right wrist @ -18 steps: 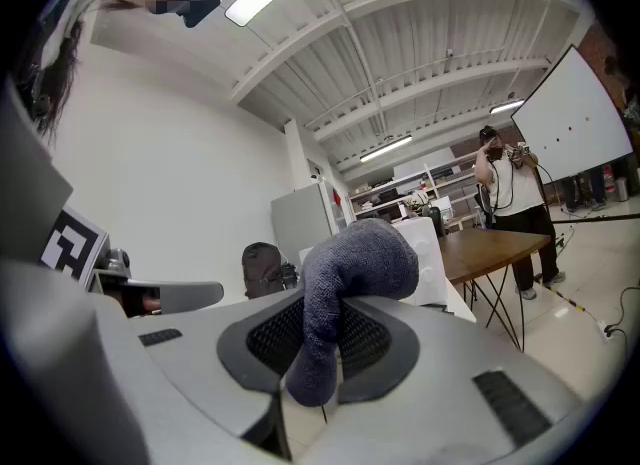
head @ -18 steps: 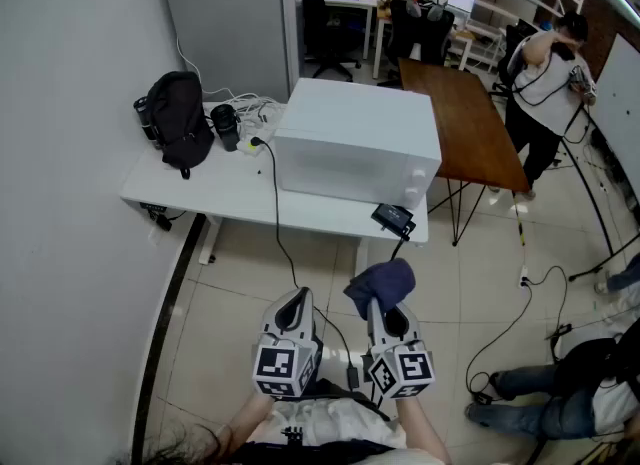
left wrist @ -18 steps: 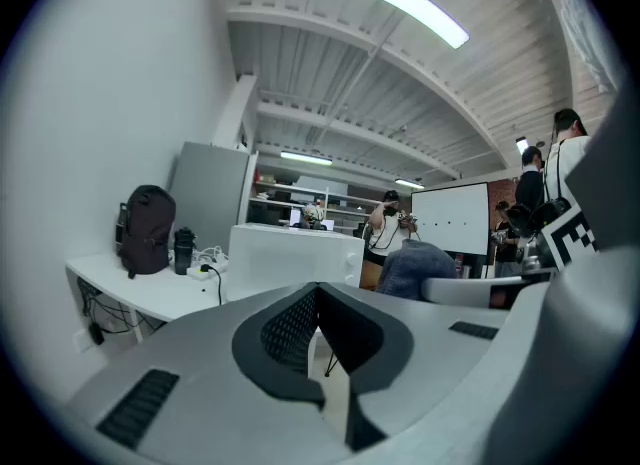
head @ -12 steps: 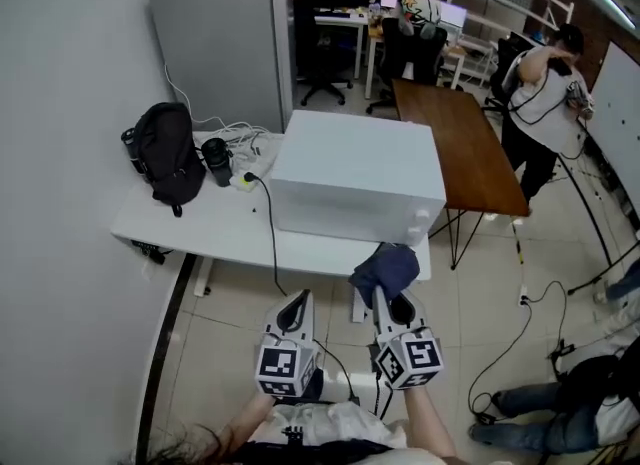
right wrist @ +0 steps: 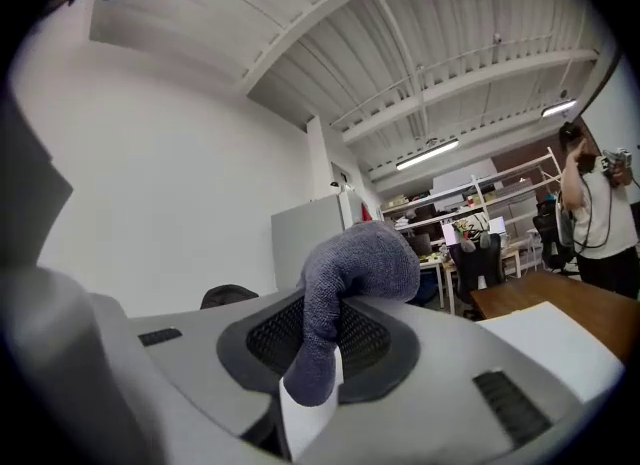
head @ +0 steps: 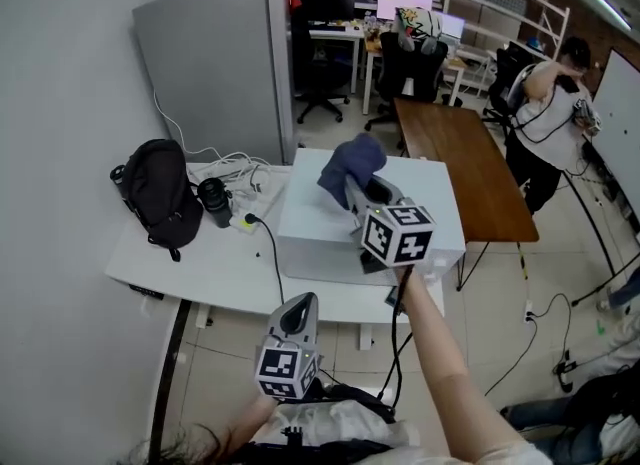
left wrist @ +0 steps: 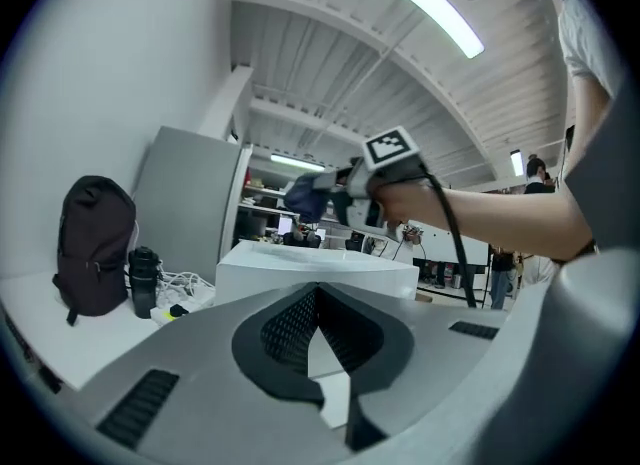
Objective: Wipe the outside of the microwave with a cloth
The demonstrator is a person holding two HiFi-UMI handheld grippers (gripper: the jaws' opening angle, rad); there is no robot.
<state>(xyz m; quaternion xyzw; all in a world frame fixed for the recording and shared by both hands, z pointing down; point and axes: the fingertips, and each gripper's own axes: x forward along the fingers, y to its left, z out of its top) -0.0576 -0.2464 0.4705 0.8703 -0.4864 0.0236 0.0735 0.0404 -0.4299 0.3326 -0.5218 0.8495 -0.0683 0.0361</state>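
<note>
Below the right tool (head: pixel 352 191), clamped on the cloth (head: pixel 352 163), sits the microwave (head: pixel 312 225); the left tool (head: pixel 297 305) behind is closed.

Head view looks steeply down at the microwave (head: pixel 320 238), mid-frame; gripper views look low, tilted up; left shares it

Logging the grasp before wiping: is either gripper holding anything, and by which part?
The right gripper is shut on the cloth, pinched near one end, the rest bunched above its jaws. The left gripper, jaws together, holds nothing.
</note>
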